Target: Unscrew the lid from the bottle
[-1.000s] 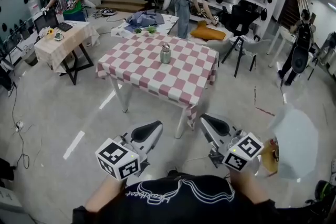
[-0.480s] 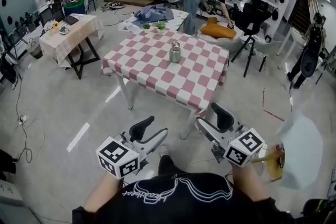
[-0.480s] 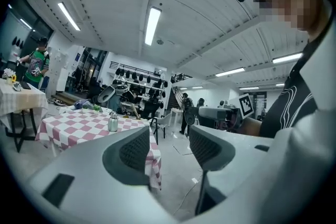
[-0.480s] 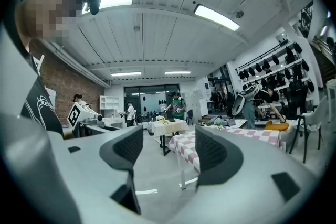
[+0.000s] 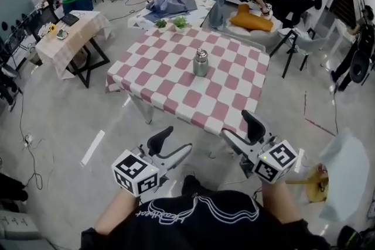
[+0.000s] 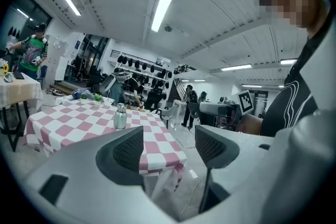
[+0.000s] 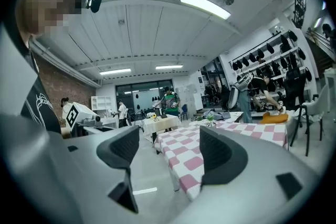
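Observation:
A small steel bottle [image 5: 201, 62] with its lid on stands upright near the middle of the table with the red-and-white checked cloth [image 5: 170, 85]. It also shows far off in the left gripper view as the bottle [image 6: 120, 116]. My left gripper [image 5: 177, 143] and right gripper [image 5: 239, 126] hang over the floor just short of the table's near edge, well away from the bottle. Both sets of jaws are opening and hold nothing; the left gripper [image 6: 169, 147] and right gripper [image 7: 170, 153] show only air between the pads.
Two small potted plants [image 5: 171, 23] sit at the table's far edge. A second table [image 5: 67, 35] with a laptop stands at the left, with a person in green behind it. Chairs [image 5: 304, 44], shelves and other people fill the back. A white chair [image 5: 345, 170] is at my right.
Both grippers have gone from shut to wide open. The table and bottle have come nearer and lower in the head view as I walk towards them.

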Demonstrator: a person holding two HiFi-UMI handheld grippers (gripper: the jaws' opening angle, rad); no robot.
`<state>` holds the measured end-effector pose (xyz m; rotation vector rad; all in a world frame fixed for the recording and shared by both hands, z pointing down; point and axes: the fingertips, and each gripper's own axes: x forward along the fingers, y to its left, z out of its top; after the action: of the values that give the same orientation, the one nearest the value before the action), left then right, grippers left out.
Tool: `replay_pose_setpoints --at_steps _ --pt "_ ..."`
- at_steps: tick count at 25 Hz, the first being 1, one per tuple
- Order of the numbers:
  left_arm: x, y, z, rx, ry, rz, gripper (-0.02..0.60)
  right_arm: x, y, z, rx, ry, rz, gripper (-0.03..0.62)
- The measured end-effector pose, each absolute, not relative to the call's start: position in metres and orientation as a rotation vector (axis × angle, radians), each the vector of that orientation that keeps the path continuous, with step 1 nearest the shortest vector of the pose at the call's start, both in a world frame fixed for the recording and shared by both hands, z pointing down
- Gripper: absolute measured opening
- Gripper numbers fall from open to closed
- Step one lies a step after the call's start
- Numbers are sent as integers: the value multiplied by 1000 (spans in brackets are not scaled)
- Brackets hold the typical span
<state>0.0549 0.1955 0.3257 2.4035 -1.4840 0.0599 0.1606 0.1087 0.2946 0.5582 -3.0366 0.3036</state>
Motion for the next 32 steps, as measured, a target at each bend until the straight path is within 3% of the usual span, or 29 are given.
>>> replay_pose_setpoints --at_steps 10,32 --pt "-8 50 359 2374 -1461 100 330 117 -26 329 657 -2945 373 368" --pt "-62 -109 432 2521 -1196 404 333 33 -134 353 871 -2790 369 371"
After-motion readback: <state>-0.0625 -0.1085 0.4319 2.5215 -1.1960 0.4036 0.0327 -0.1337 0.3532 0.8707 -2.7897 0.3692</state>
